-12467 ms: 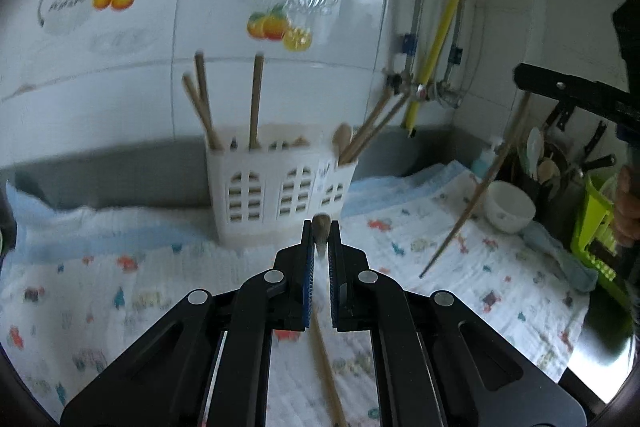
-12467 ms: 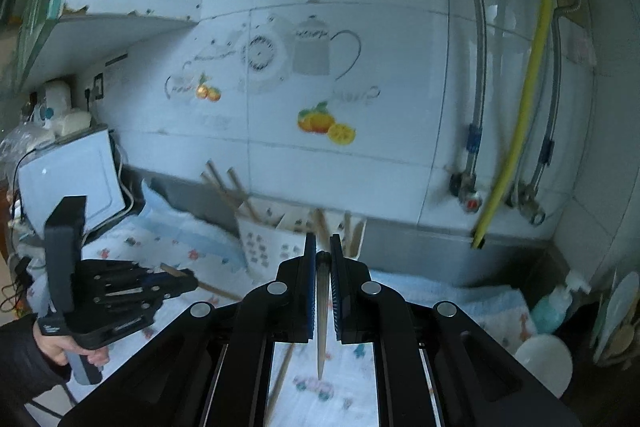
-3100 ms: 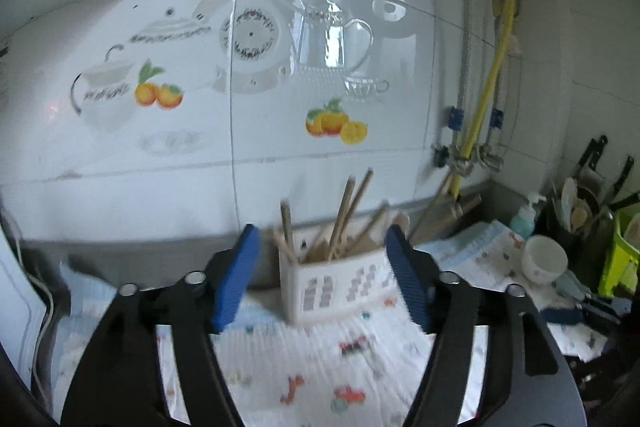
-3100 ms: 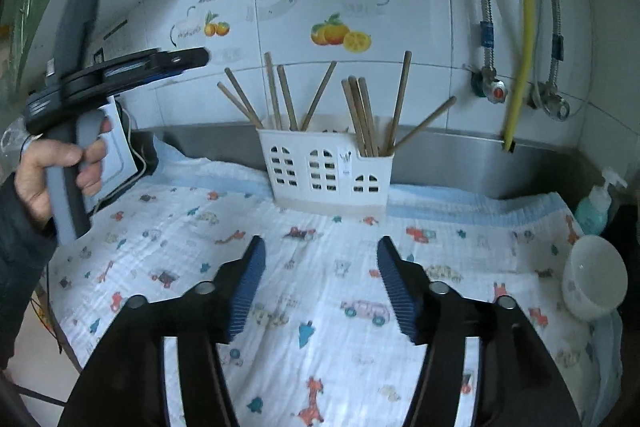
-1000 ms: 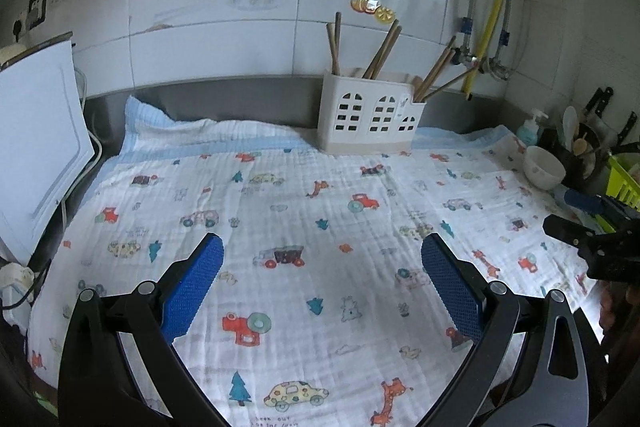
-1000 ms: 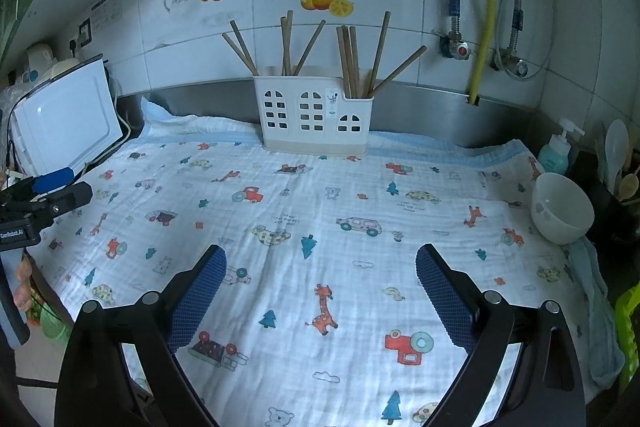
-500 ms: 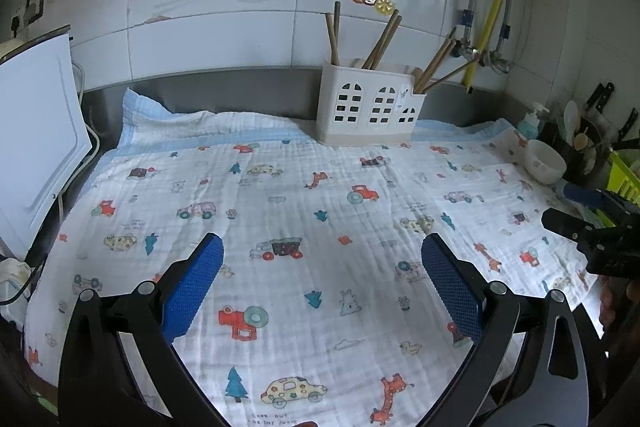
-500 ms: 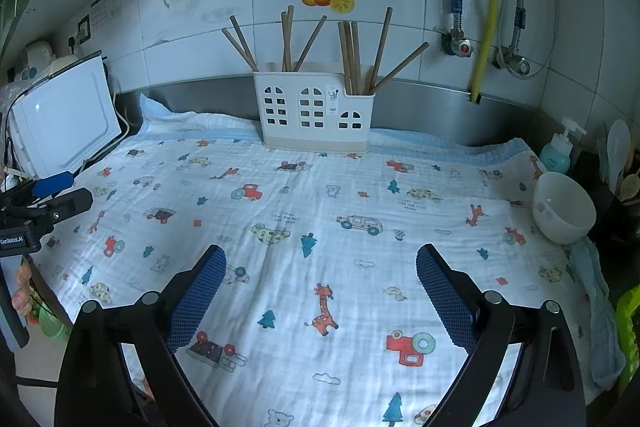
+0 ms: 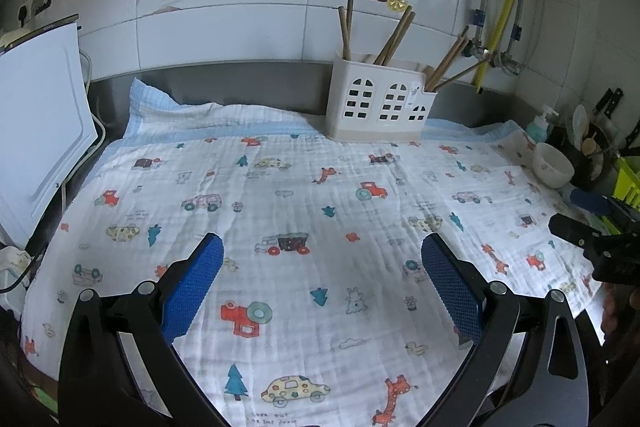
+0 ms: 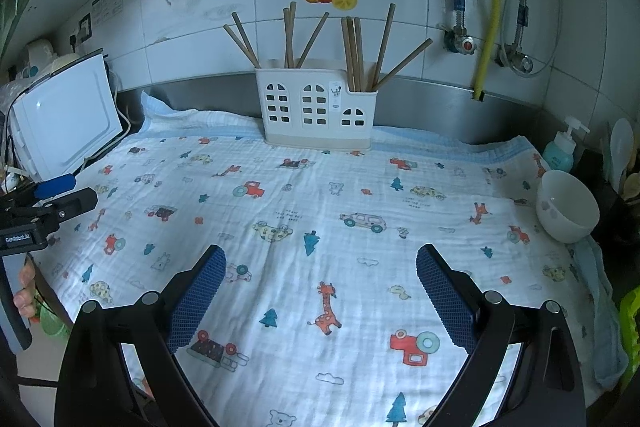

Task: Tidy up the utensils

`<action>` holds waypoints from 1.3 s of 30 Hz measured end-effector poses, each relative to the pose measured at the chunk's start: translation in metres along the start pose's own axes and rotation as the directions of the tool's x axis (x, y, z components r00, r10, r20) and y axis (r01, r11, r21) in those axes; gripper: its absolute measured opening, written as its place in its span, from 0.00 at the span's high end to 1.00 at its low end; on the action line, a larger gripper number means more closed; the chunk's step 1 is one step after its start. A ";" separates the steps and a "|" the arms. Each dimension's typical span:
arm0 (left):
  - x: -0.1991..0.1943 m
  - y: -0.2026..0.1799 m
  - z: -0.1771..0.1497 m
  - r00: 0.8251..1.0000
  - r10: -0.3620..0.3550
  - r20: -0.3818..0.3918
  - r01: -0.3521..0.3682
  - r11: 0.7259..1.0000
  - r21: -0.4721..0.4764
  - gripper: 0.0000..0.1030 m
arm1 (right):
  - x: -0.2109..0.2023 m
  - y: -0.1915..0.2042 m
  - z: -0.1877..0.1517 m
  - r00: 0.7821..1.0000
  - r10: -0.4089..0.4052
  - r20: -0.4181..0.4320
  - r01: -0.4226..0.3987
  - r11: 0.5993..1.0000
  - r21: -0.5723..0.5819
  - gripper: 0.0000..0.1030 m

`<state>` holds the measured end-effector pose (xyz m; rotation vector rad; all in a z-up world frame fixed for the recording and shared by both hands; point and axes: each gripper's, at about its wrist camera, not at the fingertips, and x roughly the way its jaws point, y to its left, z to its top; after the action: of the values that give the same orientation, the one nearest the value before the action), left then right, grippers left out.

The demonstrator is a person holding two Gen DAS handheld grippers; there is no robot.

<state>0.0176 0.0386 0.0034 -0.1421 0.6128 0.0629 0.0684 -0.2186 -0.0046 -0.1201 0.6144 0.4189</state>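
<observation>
A white utensil holder (image 9: 380, 107) (image 10: 318, 109) with arched window cut-outs stands at the back of the counter against the steel splashback. Several wooden chopsticks (image 10: 356, 51) (image 9: 394, 37) stick up out of its compartments. My left gripper (image 9: 322, 277) hangs wide open over the near part of the printed cloth, far from the holder, with nothing between its blue pads. My right gripper (image 10: 320, 285) is likewise wide open and empty over the near cloth. Each gripper shows at the edge of the other's view: the right one (image 9: 588, 227), the left one (image 10: 52, 203).
A white cloth (image 10: 320, 211) printed with cars, trees and giraffes covers the counter. A white bowl (image 10: 566, 207) and a soap bottle (image 10: 560, 149) stand at the right, a white appliance (image 10: 66, 119) at the left. A yellow hose (image 10: 490, 3) and taps run down the tiled wall.
Both grippers held wooden utensils 12.5 s ago; now both are open and empty. They have drawn back from the holder toward the near edge. Almost nothing has moved in the last second.
</observation>
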 end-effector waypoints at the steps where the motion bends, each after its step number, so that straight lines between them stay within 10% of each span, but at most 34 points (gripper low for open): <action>1: 0.001 0.000 0.000 1.000 0.000 -0.003 0.000 1.000 -0.001 0.05 | 0.000 0.000 0.000 1.000 0.000 0.000 0.000 1.000 -0.001 0.10; 39: 0.011 -0.005 -0.002 0.999 -0.027 -0.047 0.027 1.000 -0.011 0.05 | 0.003 -0.001 -0.001 1.000 0.007 -0.004 -0.007 1.000 0.001 0.10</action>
<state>0.0258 0.0336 -0.0044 -0.1623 0.6575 0.0370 0.0707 -0.2185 -0.0069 -0.1173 0.6190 0.4255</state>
